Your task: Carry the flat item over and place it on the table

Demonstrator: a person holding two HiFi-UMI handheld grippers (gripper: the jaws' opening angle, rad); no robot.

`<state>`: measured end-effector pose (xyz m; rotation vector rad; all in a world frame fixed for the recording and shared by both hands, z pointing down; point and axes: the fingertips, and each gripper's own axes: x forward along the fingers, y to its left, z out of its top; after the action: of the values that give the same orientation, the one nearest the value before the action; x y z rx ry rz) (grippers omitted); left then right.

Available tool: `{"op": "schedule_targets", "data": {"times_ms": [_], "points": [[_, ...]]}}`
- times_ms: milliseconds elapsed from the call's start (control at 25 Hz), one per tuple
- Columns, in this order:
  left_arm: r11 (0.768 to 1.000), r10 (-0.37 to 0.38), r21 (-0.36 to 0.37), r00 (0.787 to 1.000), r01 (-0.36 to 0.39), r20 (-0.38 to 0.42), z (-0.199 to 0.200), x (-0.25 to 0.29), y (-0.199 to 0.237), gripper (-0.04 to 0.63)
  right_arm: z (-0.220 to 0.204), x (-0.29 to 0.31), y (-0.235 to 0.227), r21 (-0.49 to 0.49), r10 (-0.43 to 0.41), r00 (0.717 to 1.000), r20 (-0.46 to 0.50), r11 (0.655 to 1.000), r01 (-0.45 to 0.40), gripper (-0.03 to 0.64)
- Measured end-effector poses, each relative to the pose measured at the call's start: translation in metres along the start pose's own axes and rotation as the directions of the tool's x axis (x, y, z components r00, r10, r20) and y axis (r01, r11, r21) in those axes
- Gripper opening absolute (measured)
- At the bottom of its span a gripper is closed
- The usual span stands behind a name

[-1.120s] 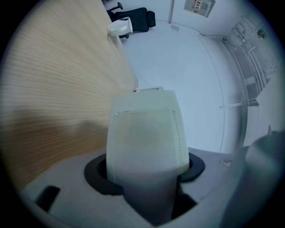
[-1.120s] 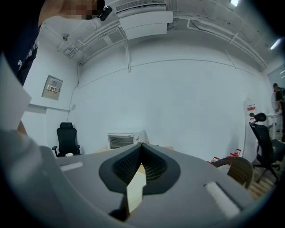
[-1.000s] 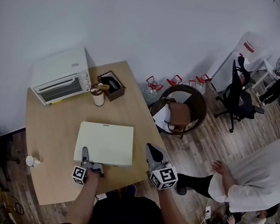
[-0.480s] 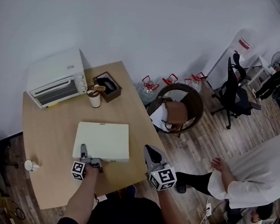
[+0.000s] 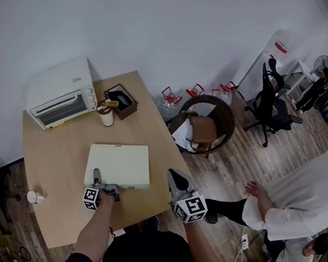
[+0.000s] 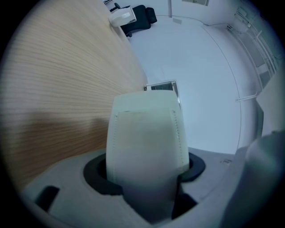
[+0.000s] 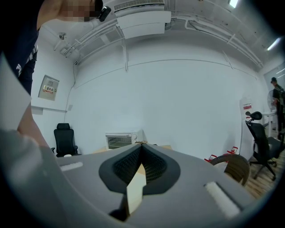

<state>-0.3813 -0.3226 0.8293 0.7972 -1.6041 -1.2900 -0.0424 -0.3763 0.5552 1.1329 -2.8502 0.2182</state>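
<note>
The flat item (image 5: 119,164) is a cream rectangular board over the middle of the wooden table (image 5: 58,161). My left gripper (image 5: 99,180) is shut on its near edge. In the left gripper view the flat item (image 6: 144,133) fills the space between the jaws and runs away from me, with the table (image 6: 58,89) beside it. Whether the board rests on the table or hangs just above it I cannot tell. My right gripper (image 5: 172,175) is off the board's right side, by the table's right edge, shut on nothing. Its tips meet in the right gripper (image 7: 141,147) view.
A white toaster oven (image 5: 58,92), a mug (image 5: 103,115) and a brown box (image 5: 120,99) stand at the table's far end. A small white cup (image 5: 33,197) sits near the left front edge. A round chair (image 5: 205,124) and a person in white (image 5: 299,199) are right of the table.
The head view has drifted a little. The flat item stays in my left gripper at about the same place over the table, and my right gripper keeps its place beside it.
</note>
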Motion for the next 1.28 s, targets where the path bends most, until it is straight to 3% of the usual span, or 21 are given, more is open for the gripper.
{"op": "schedule_targets", "data": {"times_ms": [400, 600, 680, 840, 920, 1000, 1080, 1280], "points": [[0.999, 0.040, -0.007, 0.999, -0.040, -0.004, -0.001, 0.016, 0.003, 0.322, -0.007, 0.000, 0.004, 0.014, -0.002, 1.000, -0.011, 1.000, 0.002, 0.008], [0.983, 0.180, 0.025, 0.984, -0.180, -0.009, -0.004, 0.014, 0.008, 0.409, -0.010, -0.001, 0.008, 0.026, 0.004, 1.000, -0.014, 1.000, -0.004, 0.008], [0.962, 0.266, 0.062, 0.964, -0.265, -0.013, -0.005, 0.010, 0.015, 0.490, -0.010, -0.001, 0.008, 0.030, 0.003, 1.000, -0.014, 1.000, -0.003, 0.008], [0.863, 0.490, 0.133, 0.872, -0.487, 0.011, -0.002, -0.017, 0.040, 0.529, -0.012, 0.000, 0.009, 0.017, 0.002, 1.000, -0.025, 1.000, -0.002, 0.008], [0.836, 0.526, 0.171, 0.850, -0.521, 0.021, 0.002, -0.026, 0.044, 0.531, -0.012, 0.000, 0.011, 0.020, 0.009, 1.000, -0.025, 1.000, -0.008, 0.008], [0.843, 0.515, 0.169, 0.857, -0.511, 0.021, 0.004, -0.029, 0.041, 0.537, -0.012, 0.001, 0.013, 0.026, 0.015, 1.000, -0.023, 1.000, -0.015, 0.008], [0.867, 0.482, 0.133, 0.876, -0.480, 0.022, 0.006, -0.030, 0.029, 0.537, -0.011, 0.003, 0.015, 0.031, 0.022, 1.000, -0.020, 0.999, -0.022, 0.008], [0.940, 0.330, 0.085, 0.944, -0.331, 0.030, 0.019, -0.040, -0.022, 0.536, -0.008, 0.009, 0.018, 0.037, 0.034, 0.999, -0.006, 0.999, -0.034, 0.008]]}}
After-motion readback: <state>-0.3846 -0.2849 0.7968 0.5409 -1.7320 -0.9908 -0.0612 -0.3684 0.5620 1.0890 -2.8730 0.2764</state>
